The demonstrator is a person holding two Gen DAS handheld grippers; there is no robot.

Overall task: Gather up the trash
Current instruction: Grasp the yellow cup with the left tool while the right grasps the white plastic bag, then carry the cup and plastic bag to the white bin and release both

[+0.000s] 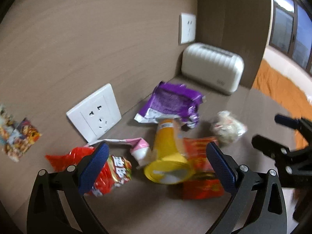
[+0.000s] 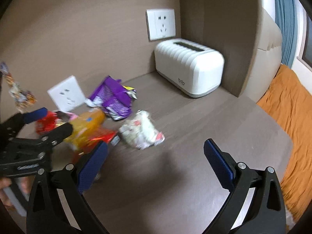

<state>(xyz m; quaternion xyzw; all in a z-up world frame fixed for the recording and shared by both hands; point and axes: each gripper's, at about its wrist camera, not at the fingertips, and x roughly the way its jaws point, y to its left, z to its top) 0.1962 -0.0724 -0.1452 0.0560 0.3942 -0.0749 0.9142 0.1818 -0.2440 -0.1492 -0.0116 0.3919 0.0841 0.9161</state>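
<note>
On the grey-brown tabletop [image 2: 195, 136] lies 1 pile of litter: 1 yellow paper cup [image 1: 167, 156] on its side, 2 red foil packets [image 1: 109, 171], 1 purple wrapper [image 1: 171, 101], 1 crumpled white wad [image 2: 140, 132]. Beside 1 white toaster [image 2: 189, 68], both the left gripper [image 1: 156, 156] and the right gripper [image 2: 156, 156] gape wide, holding nothing.

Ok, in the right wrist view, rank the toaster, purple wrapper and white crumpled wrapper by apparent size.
1. toaster, clearly largest.
2. purple wrapper and white crumpled wrapper: look about alike; blur and the white one's nearness leave the order unsure.
</note>
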